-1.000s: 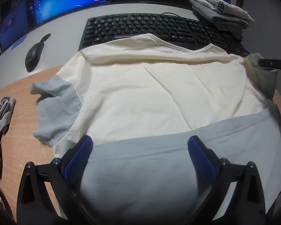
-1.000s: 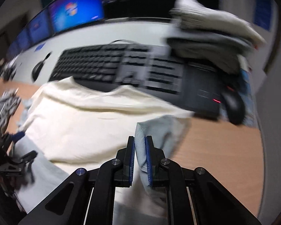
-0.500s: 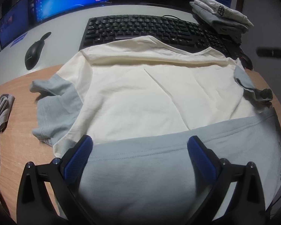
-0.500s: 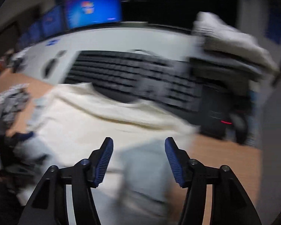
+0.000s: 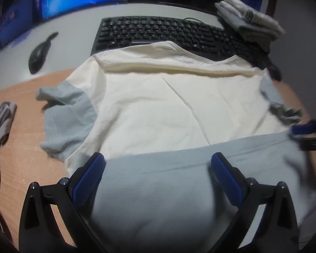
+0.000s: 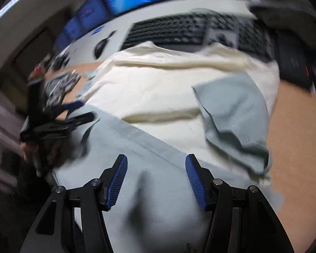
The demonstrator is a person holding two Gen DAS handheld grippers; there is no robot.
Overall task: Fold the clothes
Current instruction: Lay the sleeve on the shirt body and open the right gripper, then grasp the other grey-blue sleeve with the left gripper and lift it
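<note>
Shirt point(image 5: 179, 109): 1, sleeves: 2

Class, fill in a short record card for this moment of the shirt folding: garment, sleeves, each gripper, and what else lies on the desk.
Garment: cream and grey T-shirt, spread flat on the wooden desk, collar overlapping the keyboard
Right sleeve: folded inward onto the cream body
Left sleeve: spread out on the desk, rumpled
Left gripper: jaws open above the grey hem
Right gripper: jaws have just opened, nothing between them
Also on desk: mouse, stack of folded clothes, crumpled grey clothes
</note>
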